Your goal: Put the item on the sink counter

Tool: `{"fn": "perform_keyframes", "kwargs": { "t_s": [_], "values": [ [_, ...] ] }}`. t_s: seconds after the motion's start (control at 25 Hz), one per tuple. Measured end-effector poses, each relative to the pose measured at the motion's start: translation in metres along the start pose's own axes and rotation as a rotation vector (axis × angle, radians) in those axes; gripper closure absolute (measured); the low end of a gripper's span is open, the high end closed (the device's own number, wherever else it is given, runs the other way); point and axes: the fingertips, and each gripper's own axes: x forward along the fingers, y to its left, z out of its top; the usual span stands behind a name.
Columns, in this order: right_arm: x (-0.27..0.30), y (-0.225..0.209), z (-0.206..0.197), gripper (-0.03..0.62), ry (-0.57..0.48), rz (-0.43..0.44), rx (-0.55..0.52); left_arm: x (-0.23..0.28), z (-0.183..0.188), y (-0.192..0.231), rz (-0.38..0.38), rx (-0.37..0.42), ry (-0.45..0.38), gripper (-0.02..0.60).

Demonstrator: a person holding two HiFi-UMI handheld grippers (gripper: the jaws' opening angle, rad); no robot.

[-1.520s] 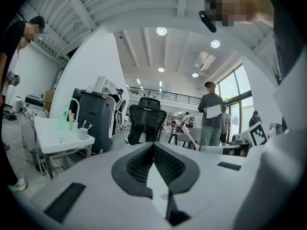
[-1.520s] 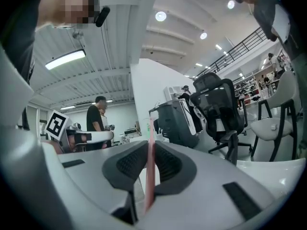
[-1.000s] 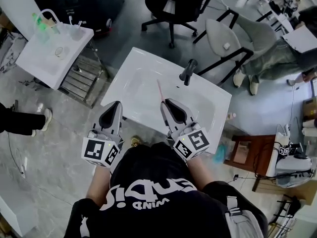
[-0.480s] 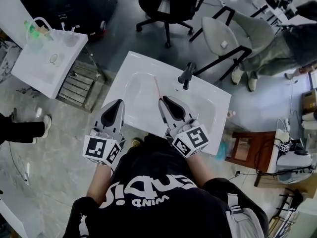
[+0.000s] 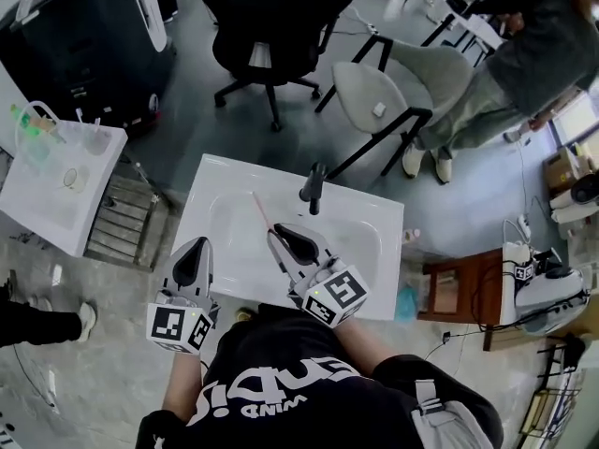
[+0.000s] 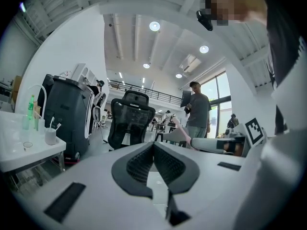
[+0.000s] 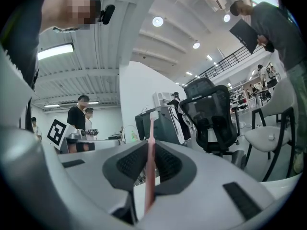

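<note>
Right gripper (image 5: 274,235) had its jaws closed on a thin pink stick (image 5: 261,210). In the right gripper view the stick ran up between the ribbed pads and stuck out well past the tips, with a paler end on top. In the head view it poked out ahead of the jaws, angled up-left over the basin (image 5: 234,224) of the white sink counter (image 5: 379,215). Whether the stick's far end touched the basin could not be told.

The right gripper sat over the near part of the basin, in front of the black faucet (image 5: 313,187), which stood at the counter's far edge.

Left gripper (image 5: 200,244) had its jaws pressed together with nothing between them; the left gripper view showed the pads meeting. It was at the counter's near left corner, apart from the right gripper.

A second white table (image 5: 58,215) stood left of the counter, with a clear cup (image 5: 94,140) and a green bottle (image 5: 28,120) at its far side. A black office chair (image 5: 271,17) and a grey chair (image 5: 384,87) stood beyond the sink. A seated person (image 5: 524,50) was at upper right. A brown stand (image 5: 460,286) stood right of the counter.
</note>
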Motion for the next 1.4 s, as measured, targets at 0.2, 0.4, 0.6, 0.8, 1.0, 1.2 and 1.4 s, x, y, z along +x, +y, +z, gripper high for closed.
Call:
{"fn": "perform_keyframes", "kwargs": {
  "t_s": [0.2, 0.4, 0.6, 0.8, 1.0, 1.2, 1.4],
  "values": [
    [0.001, -0.02, 0.007, 0.534, -0.015, -0.018, -0.017, 0.021, 0.004, -0.007, -0.029, 0.007, -0.015, 0.561],
    [0.022, -0.028, -0.003, 0.534, 0.01, 0.007, -0.039, 0.028, 0.004, -0.004, -0.025, 0.009, -0.01, 0.561],
    [0.049, -0.035, -0.022, 0.533, 0.053, 0.031, -0.061, 0.031, 0.005, 0.001, -0.008, 0.012, -0.008, 0.561],
    [0.074, -0.048, -0.047, 0.534, 0.105, 0.03, -0.075, 0.029, -0.001, 0.006, 0.012, 0.007, 0.01, 0.561],
    [0.098, -0.064, -0.075, 0.534, 0.169, 0.017, -0.091, 0.027, -0.005, 0.015, 0.031, -0.001, 0.022, 0.561],
    [0.119, -0.082, -0.107, 0.533, 0.244, -0.004, -0.111, 0.028, -0.011, 0.022, 0.043, -0.009, 0.037, 0.561],
    [0.139, -0.1, -0.134, 0.533, 0.312, -0.015, -0.149, 0.031, -0.016, 0.029, 0.049, -0.018, 0.054, 0.561]
  ]
}}
